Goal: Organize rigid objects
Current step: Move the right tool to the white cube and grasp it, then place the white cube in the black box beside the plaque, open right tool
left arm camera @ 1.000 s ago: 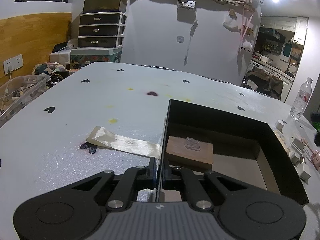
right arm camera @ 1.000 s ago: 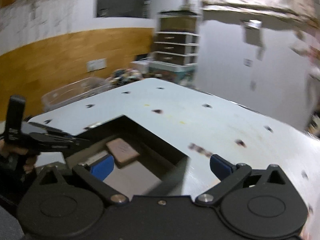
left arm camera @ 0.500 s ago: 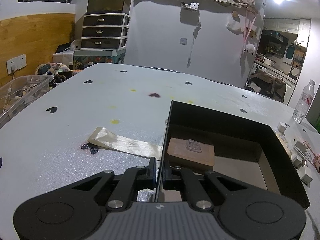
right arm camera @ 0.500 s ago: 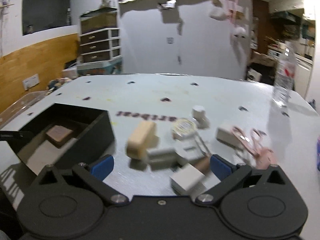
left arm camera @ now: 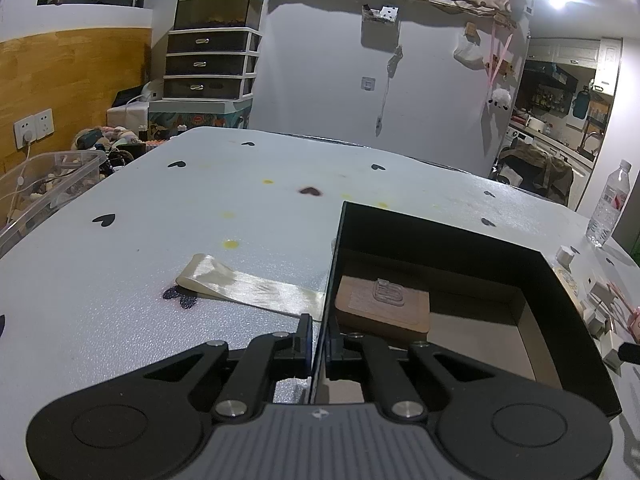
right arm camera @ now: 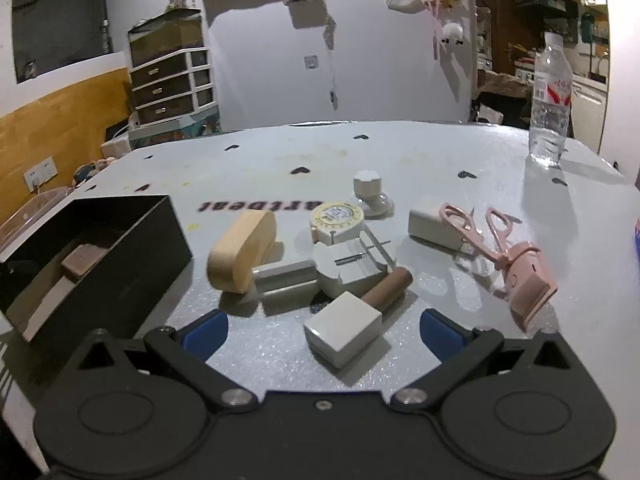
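A: Start with the left wrist view. What is the left gripper doing?

B: It is clenched on the near left wall of the black box; one finger stands outside the wall, the other inside. The box sits on the pale table at the right of the view.

A: Anything in the box?

B: A brown wooden block lies on its floor near the left wall, with a small clear piece on top of it. I cannot tell what that piece is. Left of the box, a strip of cream ribbon lies flat on the table.

A: Now the right wrist view.

B: The right gripper is released, its blue-padded fingers spread wide and holding nothing. A white cube lies on the table between them. Just beyond it sit a brown cylinder, a grey bar and a rounded wooden block. Farther off are a yellow tape measure and a white knob. To the right lies a pink eyelash curler, resting partly on a white adapter. The black box is at the left, and a water bottle stands far right.
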A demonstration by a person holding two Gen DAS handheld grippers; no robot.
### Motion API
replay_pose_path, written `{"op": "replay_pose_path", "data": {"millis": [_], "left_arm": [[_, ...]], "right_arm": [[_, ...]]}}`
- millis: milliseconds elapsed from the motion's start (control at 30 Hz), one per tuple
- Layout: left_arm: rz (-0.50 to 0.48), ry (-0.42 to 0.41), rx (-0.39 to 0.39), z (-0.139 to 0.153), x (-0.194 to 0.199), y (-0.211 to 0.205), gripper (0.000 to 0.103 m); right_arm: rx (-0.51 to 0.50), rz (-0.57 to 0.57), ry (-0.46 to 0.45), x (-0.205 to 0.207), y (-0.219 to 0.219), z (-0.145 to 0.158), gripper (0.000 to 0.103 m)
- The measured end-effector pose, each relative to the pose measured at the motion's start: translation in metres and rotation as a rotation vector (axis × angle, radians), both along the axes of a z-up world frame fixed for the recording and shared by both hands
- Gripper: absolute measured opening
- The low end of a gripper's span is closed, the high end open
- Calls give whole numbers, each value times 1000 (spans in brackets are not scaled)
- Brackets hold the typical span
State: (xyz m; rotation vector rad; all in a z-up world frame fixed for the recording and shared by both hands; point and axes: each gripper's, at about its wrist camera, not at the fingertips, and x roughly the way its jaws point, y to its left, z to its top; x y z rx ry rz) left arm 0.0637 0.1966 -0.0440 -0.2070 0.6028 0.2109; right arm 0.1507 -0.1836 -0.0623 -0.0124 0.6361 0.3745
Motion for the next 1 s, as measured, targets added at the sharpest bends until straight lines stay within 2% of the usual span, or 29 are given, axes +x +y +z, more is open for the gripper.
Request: {"op": "replay_pose_path", "data": {"millis": [100, 267, 333, 467, 533, 867, 1000], "left_arm": [[-1, 0, 0, 0, 0, 0, 5], [-1, 6, 6, 0, 1, -1, 5], [-1, 8, 7, 0, 2, -1, 5], [-1, 8, 7, -1, 2, -1, 5], [-1, 9, 8, -1, 3, -1, 5], [-2, 8, 7, -1, 3, -1, 5], [-3, 9, 8, -1, 3, -1, 5]], "right_arm": [[-67, -16, -2, 7, 5, -3, 81], [-135, 42, -4, 10, 13, -10, 75], [-147, 43, -1, 13, 14, -12, 64], [-143, 64, -4, 14, 13, -13, 56], [-136, 68, -6, 13, 13, -13, 49], [-77, 63, 4, 7, 6, -8, 48], [-22, 44, -35, 3, -1, 11, 48]]}}
